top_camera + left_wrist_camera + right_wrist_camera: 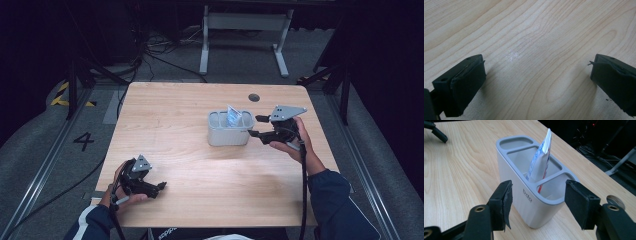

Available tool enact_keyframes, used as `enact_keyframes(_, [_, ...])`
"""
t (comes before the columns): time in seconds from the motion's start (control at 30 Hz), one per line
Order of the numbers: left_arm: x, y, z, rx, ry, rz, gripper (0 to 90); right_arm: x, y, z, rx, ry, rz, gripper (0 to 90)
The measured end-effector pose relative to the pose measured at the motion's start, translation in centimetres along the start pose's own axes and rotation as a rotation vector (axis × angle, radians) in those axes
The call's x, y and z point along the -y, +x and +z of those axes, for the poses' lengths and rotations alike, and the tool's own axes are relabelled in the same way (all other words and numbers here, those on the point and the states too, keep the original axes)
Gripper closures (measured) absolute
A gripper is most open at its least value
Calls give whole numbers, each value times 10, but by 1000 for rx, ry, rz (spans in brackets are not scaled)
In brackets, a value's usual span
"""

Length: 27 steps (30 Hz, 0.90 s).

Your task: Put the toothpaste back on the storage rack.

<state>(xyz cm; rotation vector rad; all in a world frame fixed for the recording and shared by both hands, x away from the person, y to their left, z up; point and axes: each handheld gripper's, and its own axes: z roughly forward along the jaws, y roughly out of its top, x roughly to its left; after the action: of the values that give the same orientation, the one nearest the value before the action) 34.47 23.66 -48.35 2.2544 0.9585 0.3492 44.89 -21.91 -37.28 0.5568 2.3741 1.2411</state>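
"bdo" on holder [527, 195] (grey), "4" on floor [84, 141]

Holder [229, 131] stands on the counter [190, 150], right of centre and toward the far edge. It has three compartments in a row – the tube [233, 116] stands tilted in the middle one and sticks out above the rim. Right hand-held gripper [254, 126] is just beside the holder's right end, apart from it, jaws pointing at it with that end in line between them. Left hand-held gripper [161, 186] is at the near left corner of the counter, well apart from the holder – bare counter between its jaws. Round hole [254, 97] in the counter behind the holder, near the far edge.
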Motion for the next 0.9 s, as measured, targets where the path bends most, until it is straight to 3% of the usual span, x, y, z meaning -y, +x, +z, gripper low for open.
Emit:
enact_keyframes(0.33, [0, 0, 0, 0, 0, 0, 2, 9, 4, -8, 23, 51, -38, 383])
enact_keyframes(0.9, [0, 0, 0, 0, 0, 0, 2, 27, 8, -20, 45, 96, -57, 368])
